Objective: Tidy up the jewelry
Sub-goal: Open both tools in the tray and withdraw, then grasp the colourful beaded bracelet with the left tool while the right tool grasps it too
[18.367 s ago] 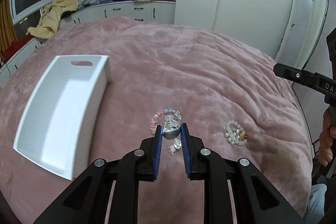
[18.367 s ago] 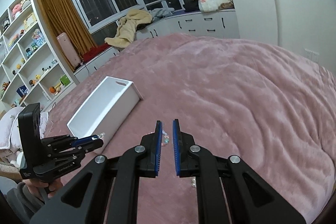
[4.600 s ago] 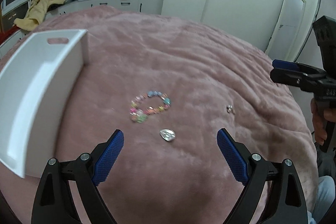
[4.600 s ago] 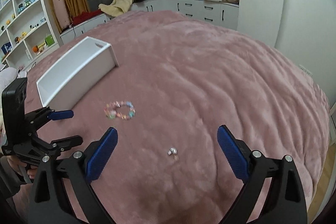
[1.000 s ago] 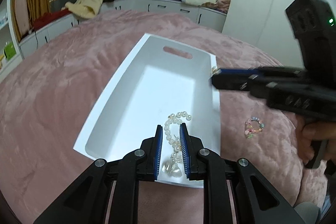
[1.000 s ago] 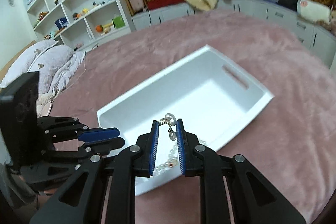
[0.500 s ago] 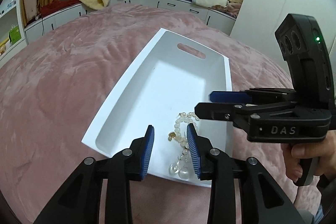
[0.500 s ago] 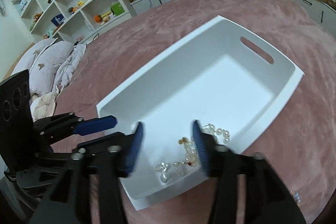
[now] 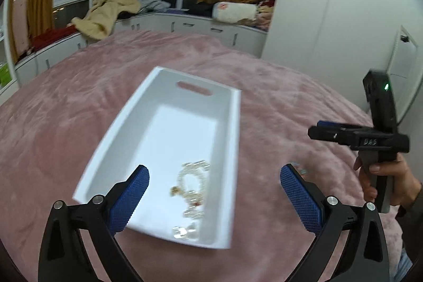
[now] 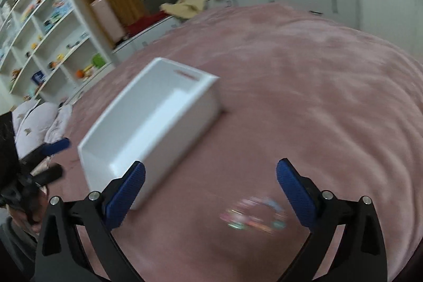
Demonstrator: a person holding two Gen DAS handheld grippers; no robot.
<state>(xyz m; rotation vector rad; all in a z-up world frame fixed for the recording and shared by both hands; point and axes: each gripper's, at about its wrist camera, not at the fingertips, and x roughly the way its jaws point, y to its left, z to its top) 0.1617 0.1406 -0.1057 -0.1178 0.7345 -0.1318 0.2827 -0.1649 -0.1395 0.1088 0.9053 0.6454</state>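
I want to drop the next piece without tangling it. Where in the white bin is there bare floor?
The white bin is bare from its handle slot down past the middle. The near end is crowded: the pearl strand and clear pendants lie there.

The pink bed cover [image 10: 304, 102] lies bare toward its far and right edges, while the white bin [image 10: 164, 128] and beaded bracelet [image 10: 253, 216] occupy the near part.

Both wrist views angle down, close over bed; share white tray [image 9: 235, 128] [image 10: 203, 107].
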